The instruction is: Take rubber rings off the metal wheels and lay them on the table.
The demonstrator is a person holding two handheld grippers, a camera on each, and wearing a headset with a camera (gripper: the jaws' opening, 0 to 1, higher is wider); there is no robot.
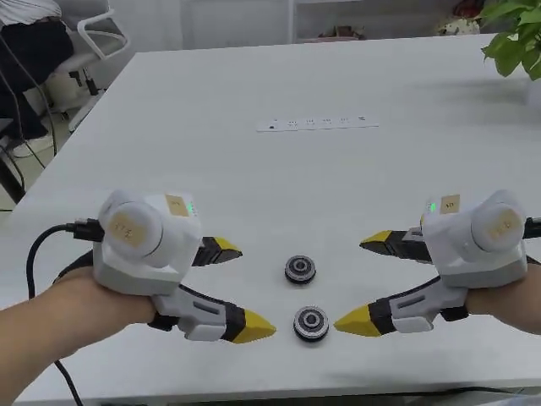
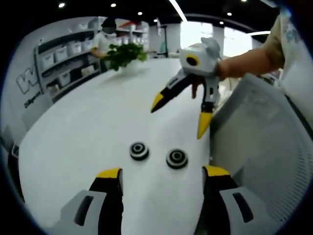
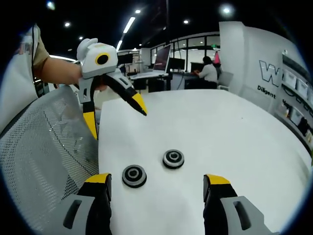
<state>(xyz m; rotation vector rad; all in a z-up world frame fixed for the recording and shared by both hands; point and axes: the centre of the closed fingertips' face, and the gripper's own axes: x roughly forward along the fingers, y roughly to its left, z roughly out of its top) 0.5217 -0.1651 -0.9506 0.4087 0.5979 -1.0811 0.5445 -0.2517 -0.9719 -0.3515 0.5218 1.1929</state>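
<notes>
While both claws hang low over the near edge of the table, neither grips anything. Left claw: jaws spread wide, yellow tips well apart, empty, touching nothing. Right claw: same state, released and wide, empty. The two face each other with tips pointing inward.

Between them, flat on the table, are two metal wheels. The near wheel sits between the lower tips of the two claws, just beside each but apart from both. The far wheel lies just beyond it, separate from it, roughly mid-gap. Each wheel shows a dark outer band, probably the rubber ring still seated on it; too small to be sure. In the left gripper view both wheels lie just ahead of the open jaws, with the right claw beyond them. The right gripper view mirrors this.

Farther out there is white tabletop, then a socket strip set flat in the surface. At the far right corner is a leafy plant. Past the far left corner is an office chair.
</notes>
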